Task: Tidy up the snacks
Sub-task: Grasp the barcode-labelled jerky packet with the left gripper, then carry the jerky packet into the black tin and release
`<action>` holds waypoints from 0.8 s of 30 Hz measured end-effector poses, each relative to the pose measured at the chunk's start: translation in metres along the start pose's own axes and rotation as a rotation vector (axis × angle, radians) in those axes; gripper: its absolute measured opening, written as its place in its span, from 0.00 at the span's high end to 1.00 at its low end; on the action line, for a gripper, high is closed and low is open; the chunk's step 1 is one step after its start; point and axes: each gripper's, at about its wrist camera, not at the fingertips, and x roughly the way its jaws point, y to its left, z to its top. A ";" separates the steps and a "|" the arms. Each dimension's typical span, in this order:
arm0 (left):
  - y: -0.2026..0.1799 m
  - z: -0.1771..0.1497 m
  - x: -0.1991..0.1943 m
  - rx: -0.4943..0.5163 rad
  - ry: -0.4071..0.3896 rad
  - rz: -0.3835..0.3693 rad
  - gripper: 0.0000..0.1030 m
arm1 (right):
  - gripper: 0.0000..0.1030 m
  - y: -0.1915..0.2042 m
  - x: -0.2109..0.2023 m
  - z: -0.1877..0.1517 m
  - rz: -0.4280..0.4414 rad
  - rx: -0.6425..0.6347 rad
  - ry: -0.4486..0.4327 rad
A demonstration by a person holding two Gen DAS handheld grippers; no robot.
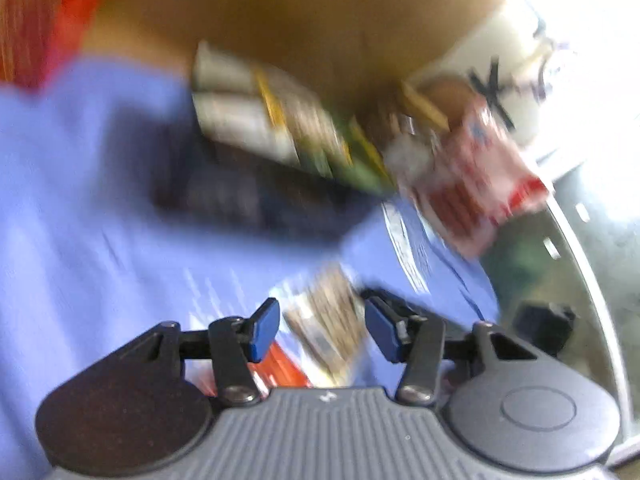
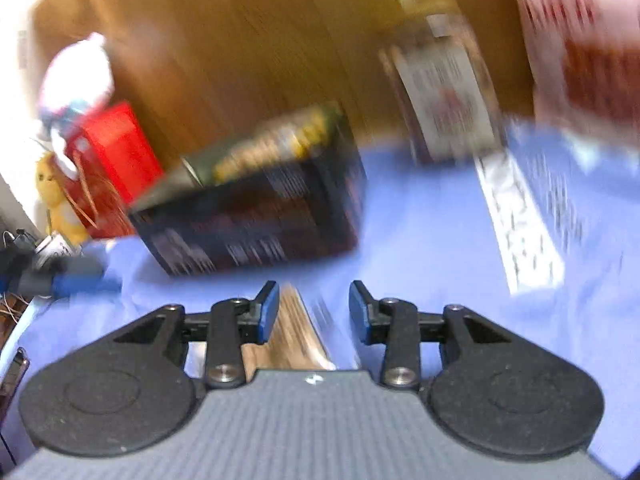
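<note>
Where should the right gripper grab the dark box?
Judging through blur: take the dark box across its short end faces, coming from above. It lies on its long side on the blue cloth, tilted, with packets standing in the open top, so avoid that.

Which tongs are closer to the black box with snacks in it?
Right, probably. The right tongs are just in front of the black cardboard box; the left tongs sit farther back from it, across the blue cloth.
</note>
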 end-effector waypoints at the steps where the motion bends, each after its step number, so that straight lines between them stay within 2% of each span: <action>1: -0.001 -0.010 0.009 -0.007 0.017 0.028 0.54 | 0.59 -0.002 -0.002 -0.002 0.029 0.031 0.009; 2: 0.000 -0.017 0.017 -0.019 0.030 0.061 0.54 | 0.60 -0.004 -0.005 -0.004 0.057 0.075 0.025; 4: 0.003 -0.026 0.025 -0.012 -0.012 0.065 0.57 | 0.66 -0.010 -0.009 -0.006 0.141 0.186 0.075; 8: 0.000 -0.025 0.022 -0.003 -0.027 0.085 0.58 | 0.65 -0.011 -0.013 -0.022 0.266 0.296 0.129; 11: -0.002 -0.026 0.022 -0.002 -0.031 0.091 0.59 | 0.68 -0.012 -0.014 -0.029 0.279 0.338 0.108; 12: -0.003 -0.026 0.023 -0.008 -0.031 0.097 0.60 | 0.76 -0.011 -0.013 -0.029 0.269 0.345 0.106; 13: -0.006 -0.025 0.024 -0.014 -0.031 0.113 0.69 | 0.86 -0.010 -0.012 -0.031 0.261 0.355 0.111; 14: -0.009 -0.025 0.024 -0.012 -0.031 0.133 0.78 | 0.91 -0.009 -0.010 -0.032 0.254 0.363 0.116; 16: -0.011 -0.025 0.017 -0.008 -0.036 0.079 0.86 | 0.92 -0.006 -0.015 -0.037 0.244 0.351 0.096; 20: -0.023 -0.017 -0.004 0.019 -0.087 0.026 0.87 | 0.92 -0.006 -0.027 -0.023 0.295 0.371 0.041; 24: -0.037 0.013 -0.025 0.052 -0.163 -0.030 0.86 | 0.92 0.013 -0.035 0.014 0.315 0.308 -0.056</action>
